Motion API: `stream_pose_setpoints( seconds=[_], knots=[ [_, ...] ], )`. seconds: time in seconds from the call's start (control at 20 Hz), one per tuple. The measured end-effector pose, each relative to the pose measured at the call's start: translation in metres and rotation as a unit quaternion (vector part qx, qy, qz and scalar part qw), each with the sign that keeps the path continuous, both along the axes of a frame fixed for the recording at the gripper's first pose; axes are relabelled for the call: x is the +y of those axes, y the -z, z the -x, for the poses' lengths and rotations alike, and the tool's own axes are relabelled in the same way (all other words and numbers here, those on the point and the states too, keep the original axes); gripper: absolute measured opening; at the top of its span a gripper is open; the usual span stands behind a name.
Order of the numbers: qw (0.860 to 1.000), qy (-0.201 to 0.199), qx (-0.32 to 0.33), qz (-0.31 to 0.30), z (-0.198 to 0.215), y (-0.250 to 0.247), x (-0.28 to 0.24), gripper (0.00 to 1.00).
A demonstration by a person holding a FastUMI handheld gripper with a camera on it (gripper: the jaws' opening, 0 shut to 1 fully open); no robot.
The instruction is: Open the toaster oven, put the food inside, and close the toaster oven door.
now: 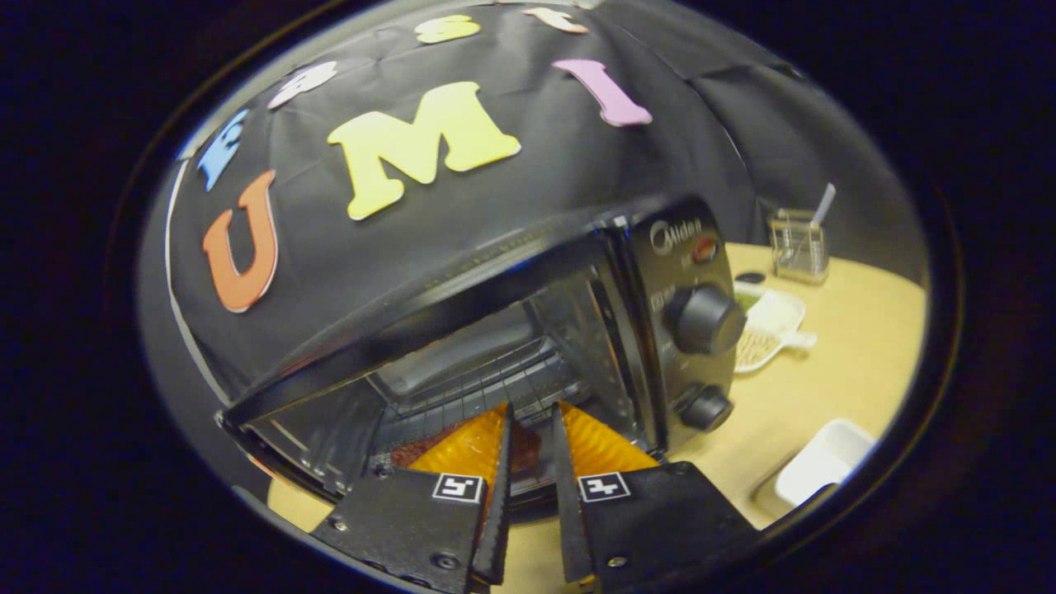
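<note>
The toaster oven (528, 330) is seen from the gripper view, standing on a light wooden table (833, 388) against the black cloth wall of the booth. Its cavity is exposed, and a wire rack (487, 375) is visible inside, spanning the interior. The control panel on the oven's right side carries two round knobs, an upper knob (707, 319) and a lower knob (708, 408).

The gripper (532, 421) is presented at the mouth of the oven, with its fingertips (505, 425) reaching just into the opening below the rack. The fingers are set narrowly apart, with a slim gap left between them. A dark reddish item, taken to be the food (429, 450), is glimpsed low in the opening, just beyond and partly behind the fingers; whether it is touched or pinched by them cannot be told.

To the right of the oven, well apart from the gripper, a white patterned dish (771, 330) is placed on the table. Behind it a clear container (799, 247) with a straw-like stick is set near the wall. A white rectangular tray (825, 462) lies nearer, on the table's right side.
</note>
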State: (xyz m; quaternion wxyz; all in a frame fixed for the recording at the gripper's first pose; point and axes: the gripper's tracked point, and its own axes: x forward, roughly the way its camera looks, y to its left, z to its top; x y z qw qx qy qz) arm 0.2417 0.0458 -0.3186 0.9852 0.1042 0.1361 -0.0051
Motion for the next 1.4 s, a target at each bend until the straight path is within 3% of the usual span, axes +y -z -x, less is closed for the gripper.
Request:
stream_pose_setpoints(
  seconds=[0.2, 0.6, 1.0, 1.4],
  knots=[
    [0.997, -0.022, -0.043, 0.067, 0.042, -0.026, 0.006, 0.57],
    [0.994, -0.062, -0.036, 0.08, 0.127, -0.045, 0.015, 0.99],
    [0.987, -0.1, 0.044, 0.114, 0.192, 0.029, 0.018, 0.99],
    [0.97, -0.131, 0.166, 0.123, 0.219, 0.103, 0.02, 0.99]
  ],
)
